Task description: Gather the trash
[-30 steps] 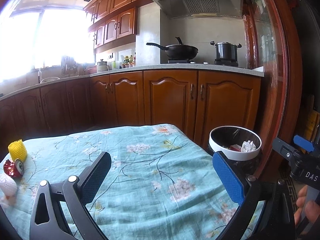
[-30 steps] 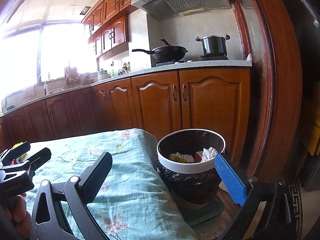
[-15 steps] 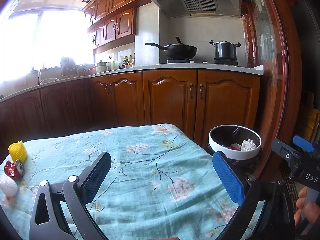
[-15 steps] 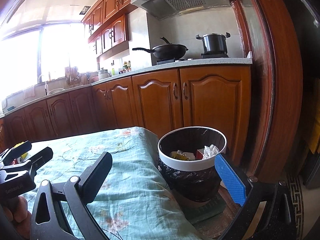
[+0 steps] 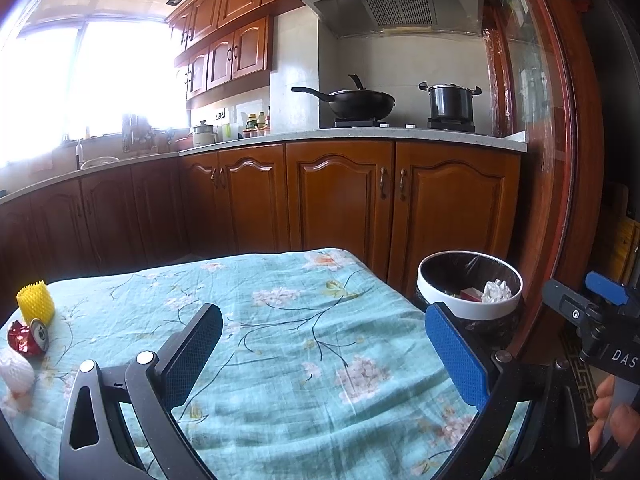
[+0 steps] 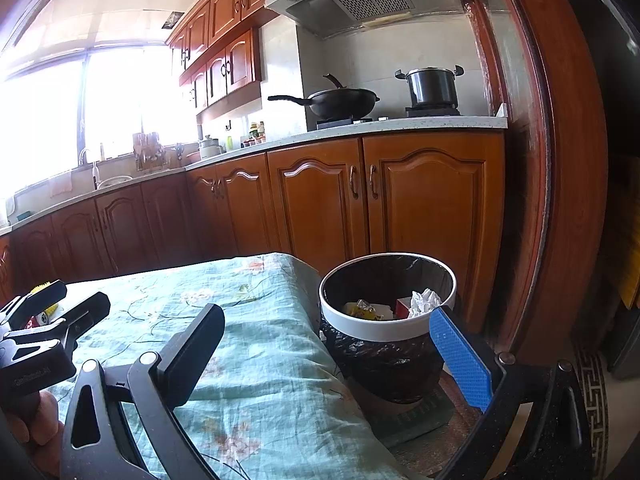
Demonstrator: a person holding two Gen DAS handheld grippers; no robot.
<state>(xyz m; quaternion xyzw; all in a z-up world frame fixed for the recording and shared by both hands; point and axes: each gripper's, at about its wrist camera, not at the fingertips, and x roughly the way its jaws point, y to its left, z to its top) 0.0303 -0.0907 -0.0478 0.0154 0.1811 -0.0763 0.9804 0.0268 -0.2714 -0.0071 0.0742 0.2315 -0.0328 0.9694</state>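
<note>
A table with a teal floral cloth (image 5: pixel 288 320) carries trash at its left edge: a yellow foam net (image 5: pixel 35 305), a crushed red can (image 5: pixel 28 337) and a white foam net (image 5: pixel 15 374). A white-rimmed trash bin (image 5: pixel 470 312) with a black liner stands off the table's right end and holds crumpled paper and wrappers (image 6: pixel 424 302). My left gripper (image 5: pixel 324 348) is open and empty above the cloth's middle. My right gripper (image 6: pixel 328 350) is open and empty, over the table's right edge beside the bin (image 6: pixel 384 330).
Wooden kitchen cabinets (image 5: pixel 340 196) and a counter with a wok (image 5: pixel 352 102) and pot (image 5: pixel 450 100) stand behind the table. A wooden door frame (image 5: pixel 576 160) rises right of the bin. The bin stands on a green mat (image 6: pixel 416 420).
Both grippers have barely moved; the views shift only slightly. Both stay open and empty.
</note>
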